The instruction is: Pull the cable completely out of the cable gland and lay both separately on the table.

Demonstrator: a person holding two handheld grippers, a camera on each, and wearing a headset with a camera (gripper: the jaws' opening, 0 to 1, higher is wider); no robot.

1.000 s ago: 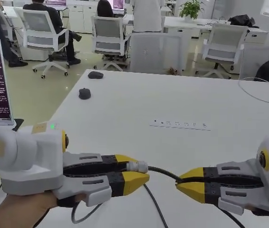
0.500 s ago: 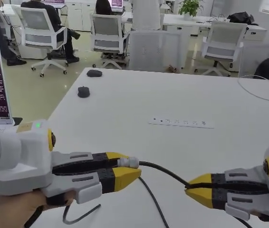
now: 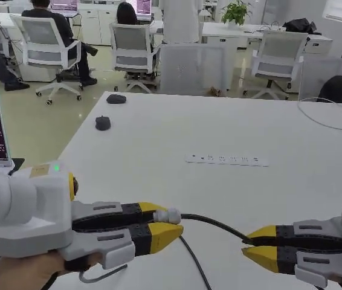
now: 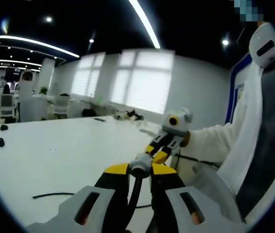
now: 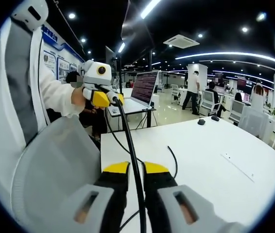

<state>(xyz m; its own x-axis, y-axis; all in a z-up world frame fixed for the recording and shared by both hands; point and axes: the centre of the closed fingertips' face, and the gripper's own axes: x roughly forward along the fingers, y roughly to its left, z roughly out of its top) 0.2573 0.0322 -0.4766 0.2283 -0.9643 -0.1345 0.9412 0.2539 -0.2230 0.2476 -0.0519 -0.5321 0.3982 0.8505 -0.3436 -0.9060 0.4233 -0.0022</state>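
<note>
We judge the pull partway: our left gripper [image 3: 170,219] is clamped on the white cable gland [image 3: 166,215], our right gripper [image 3: 248,242] pinches the black cable [image 3: 213,222], both above the surface [image 3: 219,133], the cable not yet out and nothing laid down.

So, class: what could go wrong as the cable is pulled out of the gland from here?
1. The right claw grips the black cable between its tips; it may slide along instead of drawing it out.
2. The left claw holds the small cable gland just at its tips, so a hard tug might pop it free.
</note>
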